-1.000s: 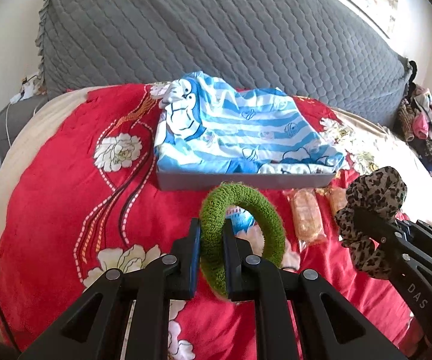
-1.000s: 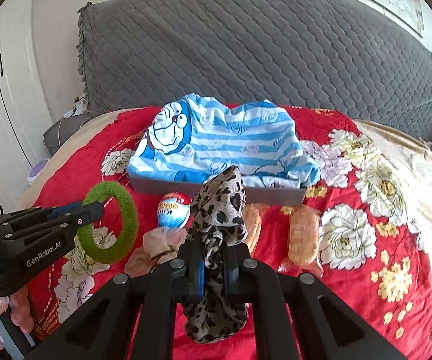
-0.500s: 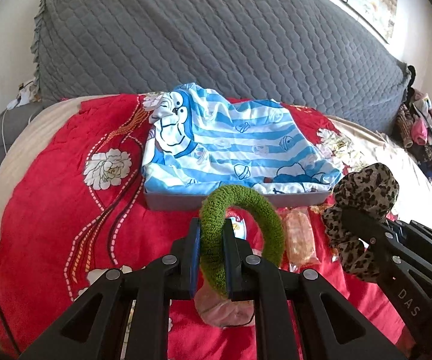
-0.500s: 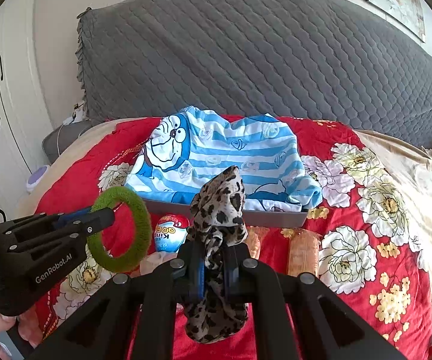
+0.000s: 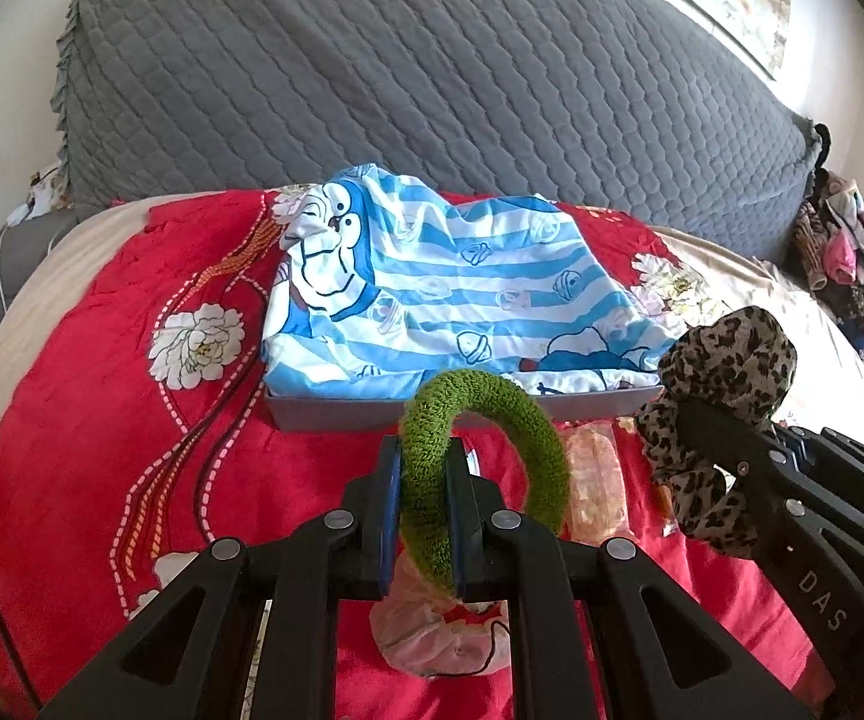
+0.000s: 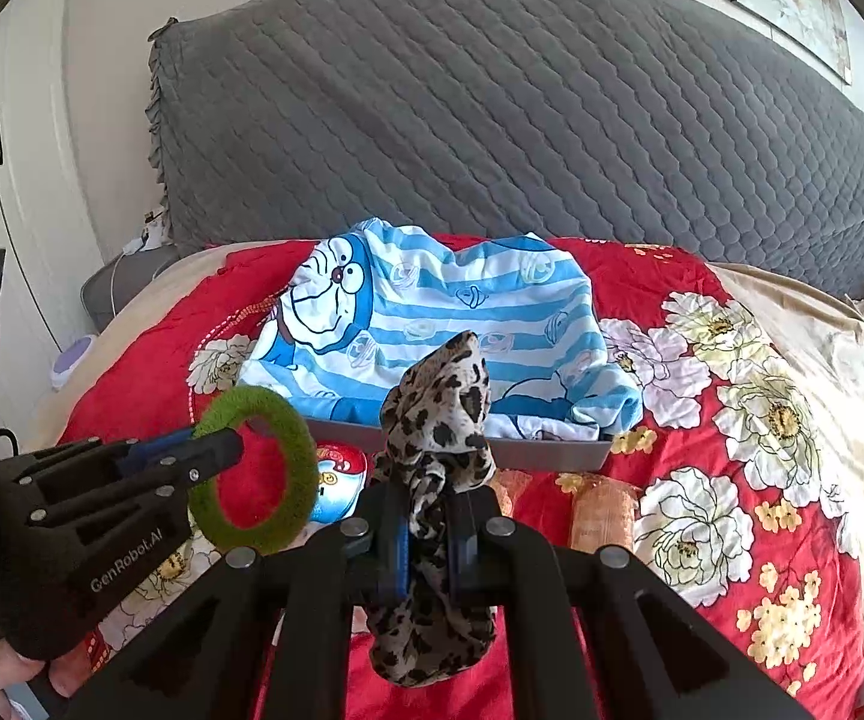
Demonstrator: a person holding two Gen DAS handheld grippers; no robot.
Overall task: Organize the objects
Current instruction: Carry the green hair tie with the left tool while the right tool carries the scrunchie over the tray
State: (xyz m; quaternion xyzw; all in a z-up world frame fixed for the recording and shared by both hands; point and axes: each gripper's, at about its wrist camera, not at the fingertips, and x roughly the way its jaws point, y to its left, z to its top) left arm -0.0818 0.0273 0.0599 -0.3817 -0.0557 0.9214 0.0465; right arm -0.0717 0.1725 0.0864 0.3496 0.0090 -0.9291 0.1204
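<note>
My left gripper [image 5: 423,468] is shut on a fuzzy green hair ring [image 5: 528,414], held upright above the red bedspread; in the right wrist view the left gripper [image 6: 222,450] carries the green ring [image 6: 294,480] at the left. My right gripper [image 6: 426,504] is shut on a leopard-print scrunchie [image 6: 444,414], which bunches above and hangs below the fingers. In the left wrist view the scrunchie [image 5: 726,372] sits at the right. Behind both lies a grey tray [image 5: 336,411] covered by a blue striped cartoon cloth [image 5: 462,288].
A red-and-white toy egg [image 6: 342,474], two wrapped snack bars [image 6: 603,510] and a pink scrunchie [image 5: 432,642] lie on the floral red bedspread [image 5: 102,420] before the tray. A grey quilted headboard [image 6: 492,120] stands behind. Clothes [image 5: 846,252] pile at the far right.
Both grippers have drawn back from the tray with their hair ties still held. The pink scrunchie has come into the left wrist view under the fingers.
</note>
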